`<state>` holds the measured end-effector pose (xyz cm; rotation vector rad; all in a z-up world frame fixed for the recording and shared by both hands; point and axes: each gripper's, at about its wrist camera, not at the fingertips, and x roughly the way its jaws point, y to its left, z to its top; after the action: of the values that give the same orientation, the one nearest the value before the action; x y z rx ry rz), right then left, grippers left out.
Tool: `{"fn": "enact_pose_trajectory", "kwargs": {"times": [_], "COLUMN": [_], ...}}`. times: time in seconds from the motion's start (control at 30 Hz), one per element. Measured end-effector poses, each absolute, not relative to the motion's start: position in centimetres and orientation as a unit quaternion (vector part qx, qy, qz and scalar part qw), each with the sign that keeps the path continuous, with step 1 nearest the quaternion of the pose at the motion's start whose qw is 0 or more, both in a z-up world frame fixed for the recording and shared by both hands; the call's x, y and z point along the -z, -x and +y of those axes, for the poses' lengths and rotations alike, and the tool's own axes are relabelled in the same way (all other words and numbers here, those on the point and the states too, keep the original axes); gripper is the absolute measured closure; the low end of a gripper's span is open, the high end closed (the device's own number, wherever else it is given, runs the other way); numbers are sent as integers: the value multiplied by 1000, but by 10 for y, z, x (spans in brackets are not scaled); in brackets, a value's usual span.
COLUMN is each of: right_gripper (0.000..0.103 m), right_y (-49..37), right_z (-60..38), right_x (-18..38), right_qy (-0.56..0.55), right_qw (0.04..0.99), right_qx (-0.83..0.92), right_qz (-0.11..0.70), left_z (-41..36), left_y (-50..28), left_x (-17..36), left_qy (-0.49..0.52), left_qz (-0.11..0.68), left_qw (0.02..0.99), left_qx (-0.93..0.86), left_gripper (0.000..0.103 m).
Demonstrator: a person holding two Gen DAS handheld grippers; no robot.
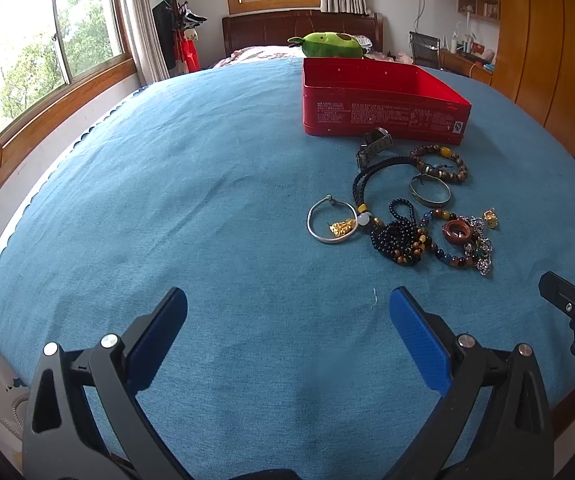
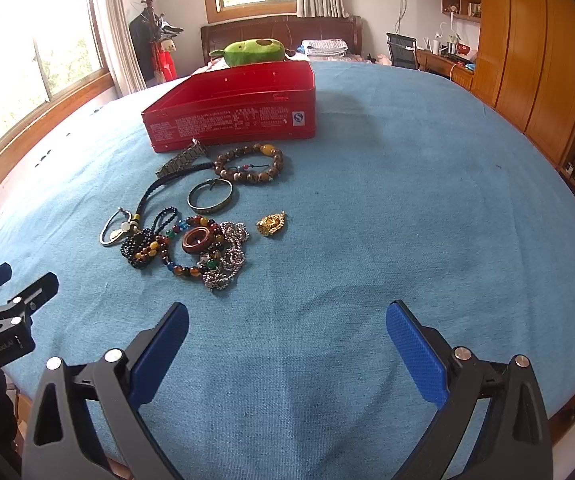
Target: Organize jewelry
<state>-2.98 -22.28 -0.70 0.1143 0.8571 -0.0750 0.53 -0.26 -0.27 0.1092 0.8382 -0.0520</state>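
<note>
We find the jewelry (image 2: 191, 232) heaped on the blue cloth (image 2: 387, 208) just in front of the red tin (image 2: 231, 120) — tin open-topped, long side facing us. Watch (image 1: 373, 146) lies nearest it, band running toward the tin. Left gripper (image 1: 287, 320) and right gripper (image 2: 287, 336) — both spread wide, holding nothing, above bare cloth.
</note>
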Motion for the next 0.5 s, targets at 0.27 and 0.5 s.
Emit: {"fn": "enact_pose_trajectory", "kwargs": {"times": [0.27,0.5], "right_gripper": [4,4], "right_y": [29,29], "right_z": [-223,-223], "right_x": [7,7], "right_qy": [-56,-56], "right_qw": [907,907], "right_qx": [36,36], "right_qz": [416,416], "left_z": [1,1], "left_y": [1,1], "left_x": [-5,-4], "left_qy": [-52,-52], "left_qz": [404,404], "left_qw": [913,913], "left_qx": [25,25], "left_gripper": [3,3]}}
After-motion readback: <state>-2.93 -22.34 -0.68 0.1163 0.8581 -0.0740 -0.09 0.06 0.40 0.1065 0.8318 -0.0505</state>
